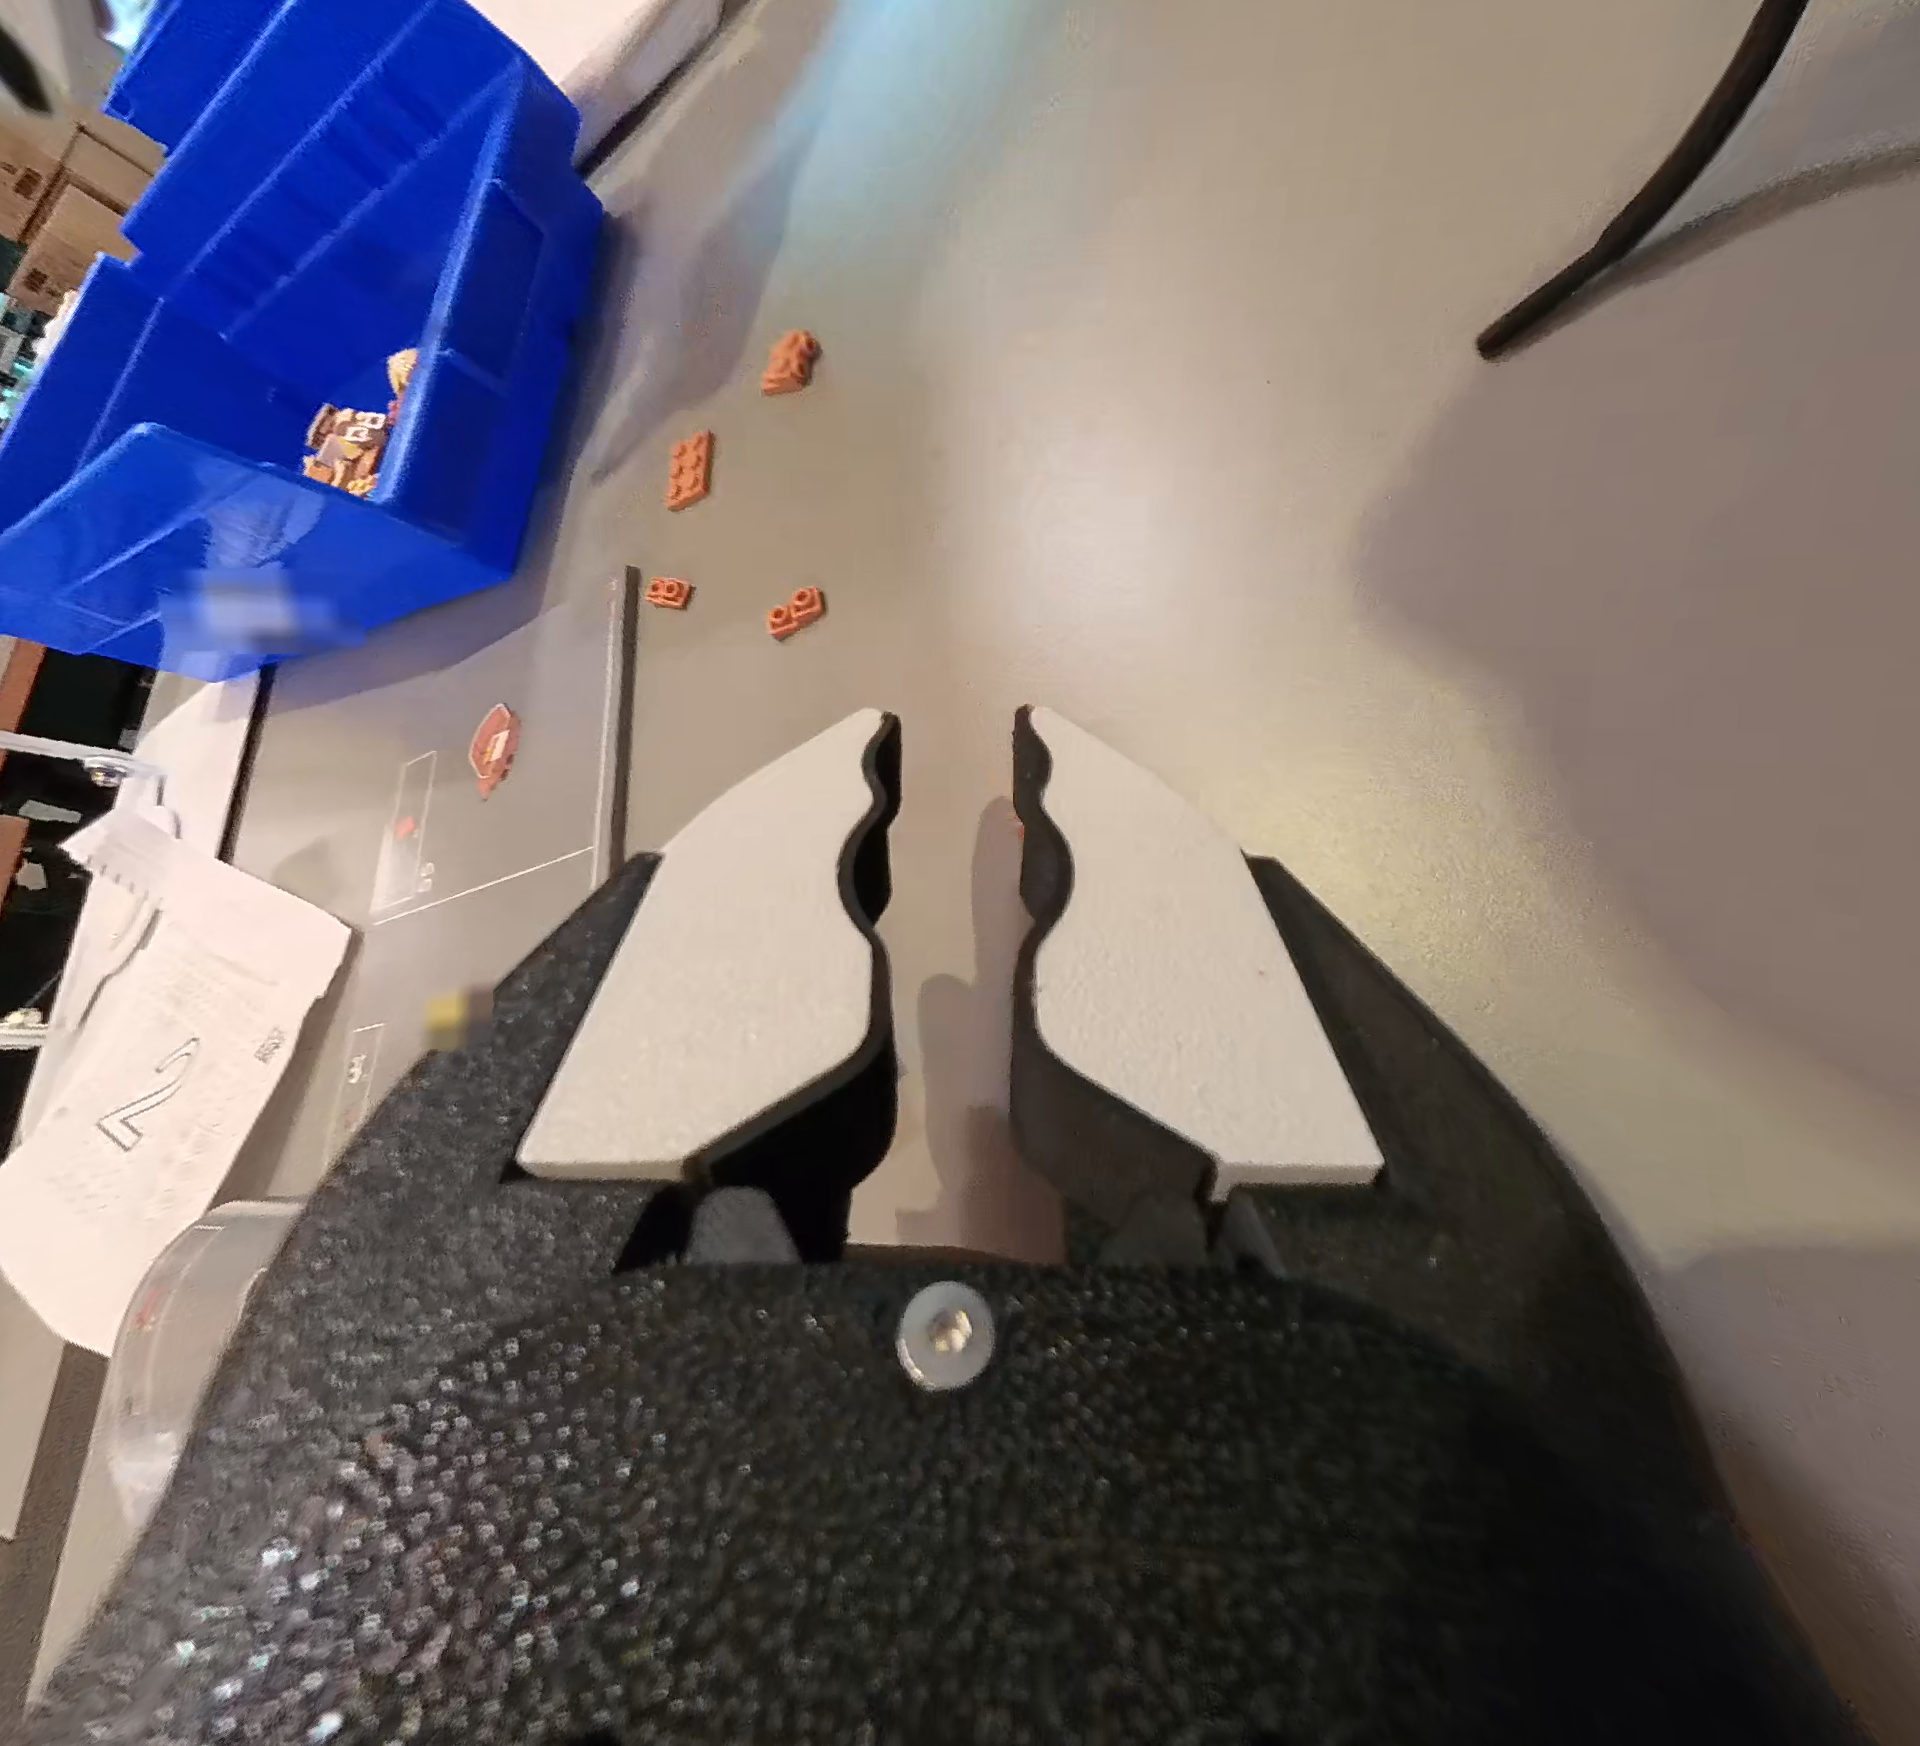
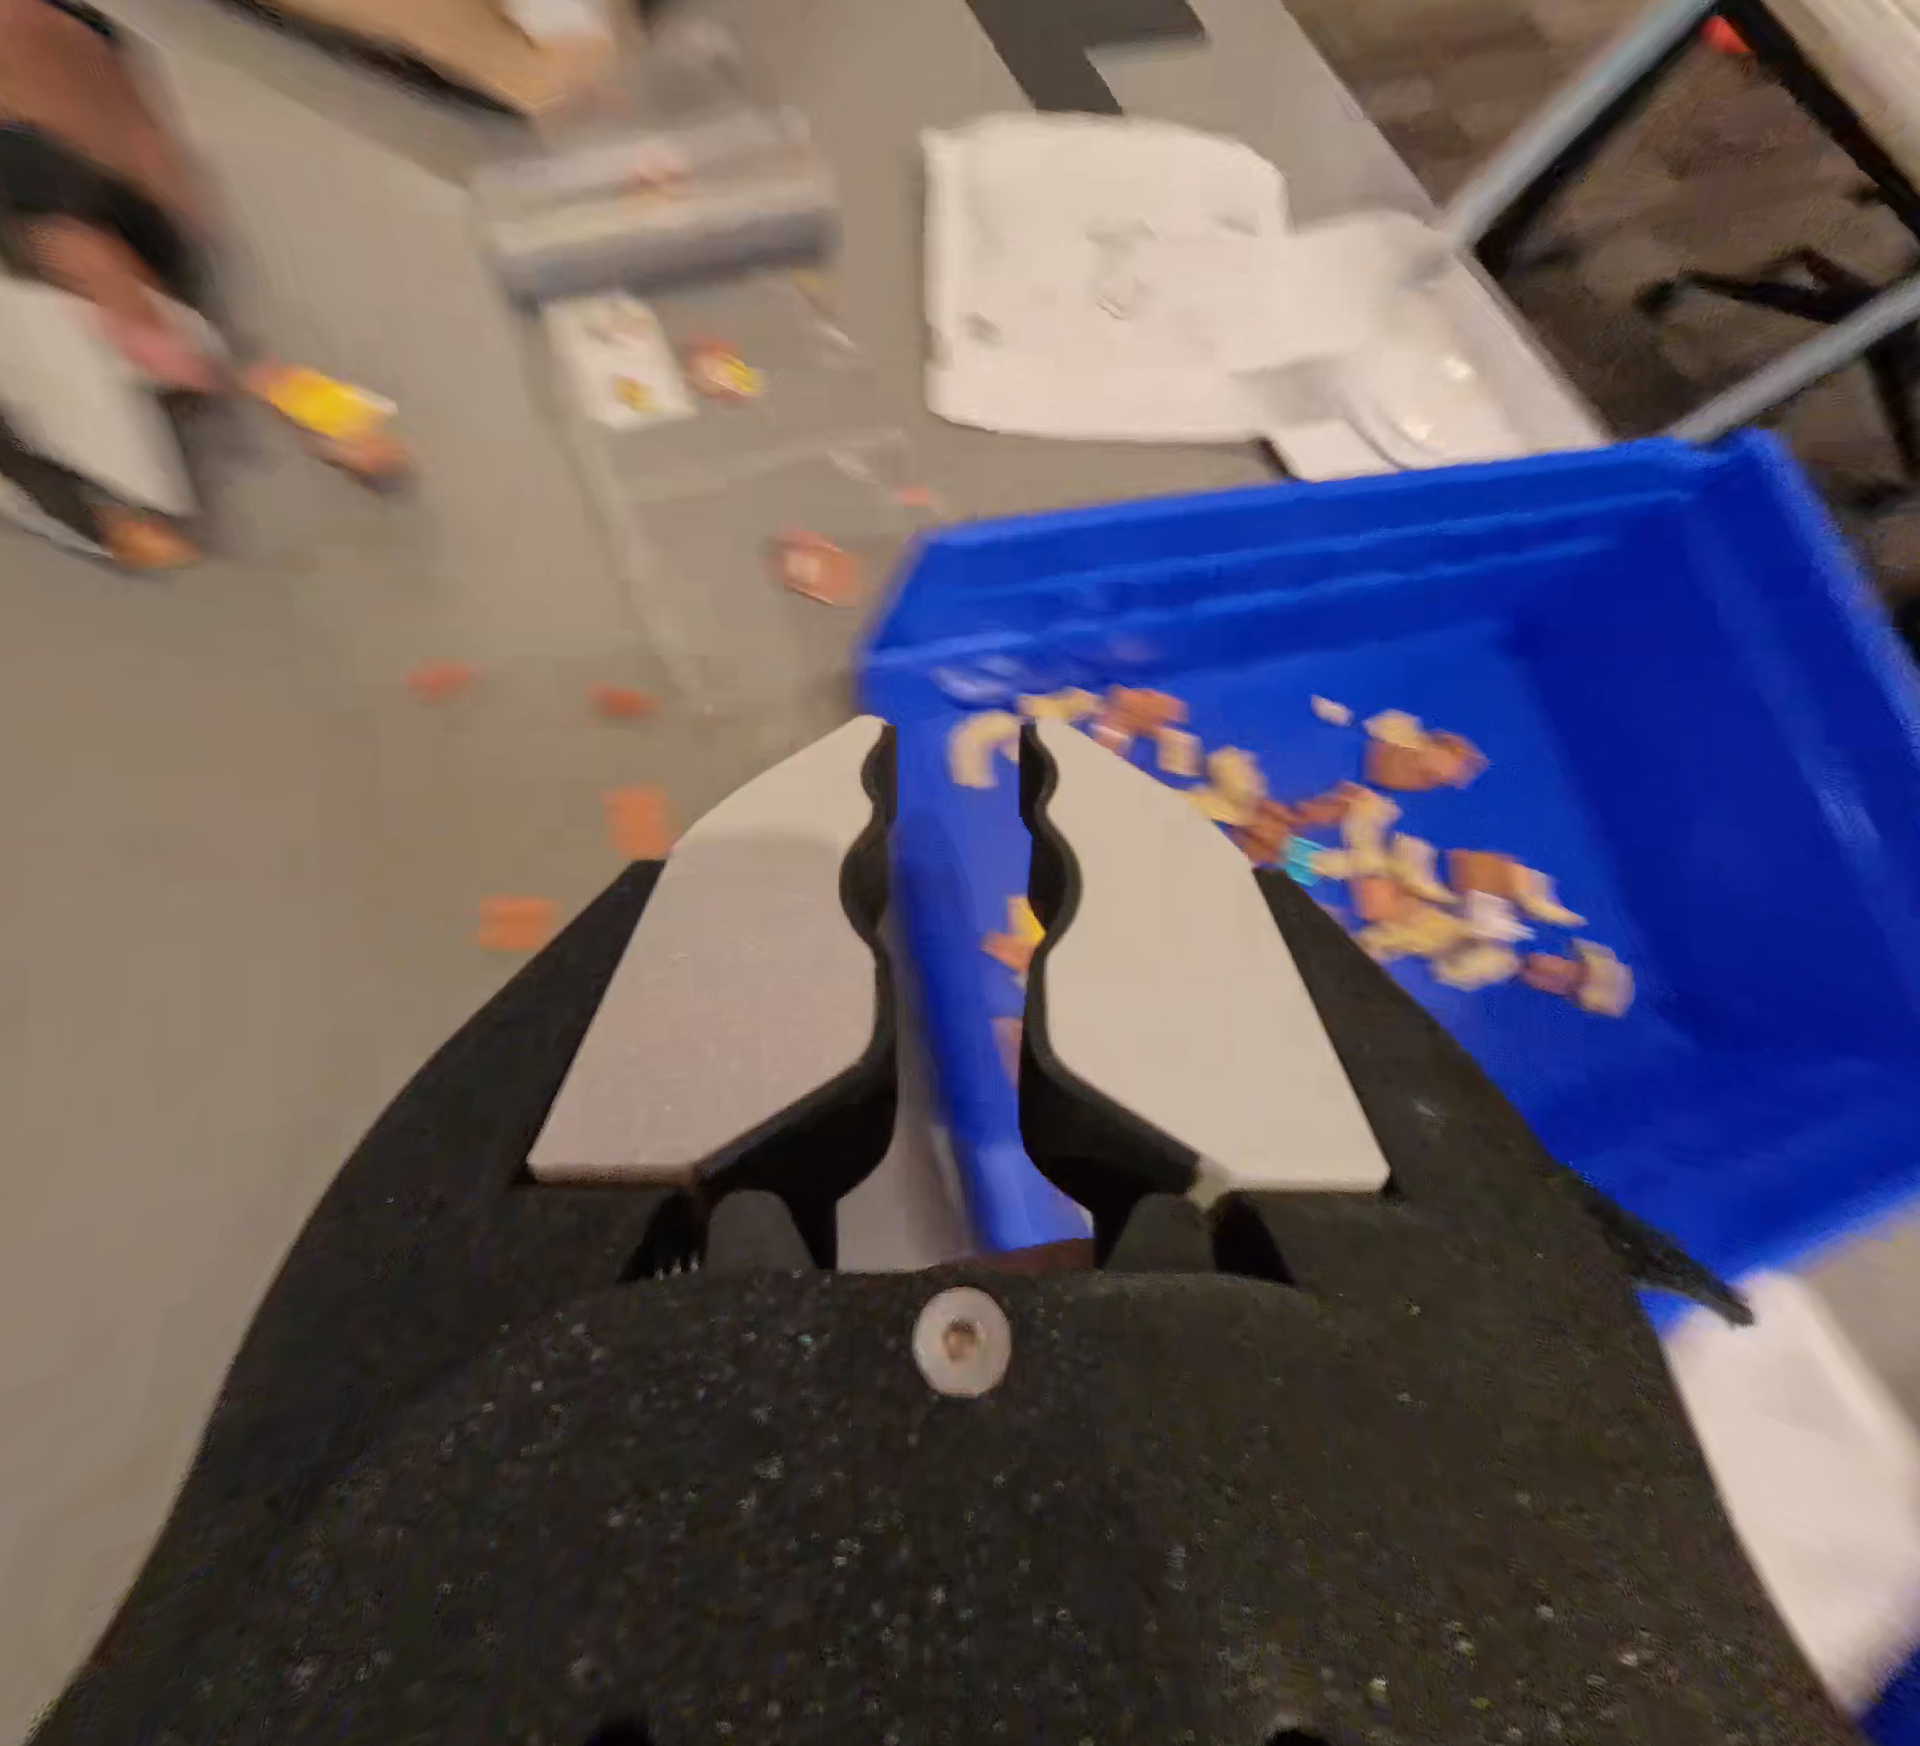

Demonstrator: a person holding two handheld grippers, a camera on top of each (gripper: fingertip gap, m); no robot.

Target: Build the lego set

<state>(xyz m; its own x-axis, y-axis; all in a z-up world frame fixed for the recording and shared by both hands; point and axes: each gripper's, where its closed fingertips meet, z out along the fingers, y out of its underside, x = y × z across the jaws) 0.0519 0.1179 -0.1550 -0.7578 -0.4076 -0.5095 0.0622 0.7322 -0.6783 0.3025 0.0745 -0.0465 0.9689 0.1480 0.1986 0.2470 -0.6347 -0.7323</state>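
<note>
From the left wrist view, the left gripper (image 1: 956,730) hangs low over bare grey worktop (image 1: 1195,470), its jaws a little apart with nothing between them. Just ahead, four small orange plates (image 1: 796,613) lie loose in a scatter, near a row of blue bins (image 1: 343,262) along the worktop's left edge, one holding tan and brown pieces. A printed sheet (image 1: 436,761) lies flat beside the bins, and white paper bags (image 1: 156,1104) sit nearer the corner.

From the right wrist view, which is blurred, the right gripper (image 2: 956,740) is poised over the near wall of a blue bin (image 2: 1558,553), jaws slightly parted and empty. Mixed small pieces (image 2: 1403,865) cover the bin floor, seemingly gathered there for sorting. More orange plates (image 2: 636,818) dot the worktop (image 2: 260,813) left of it.
</note>
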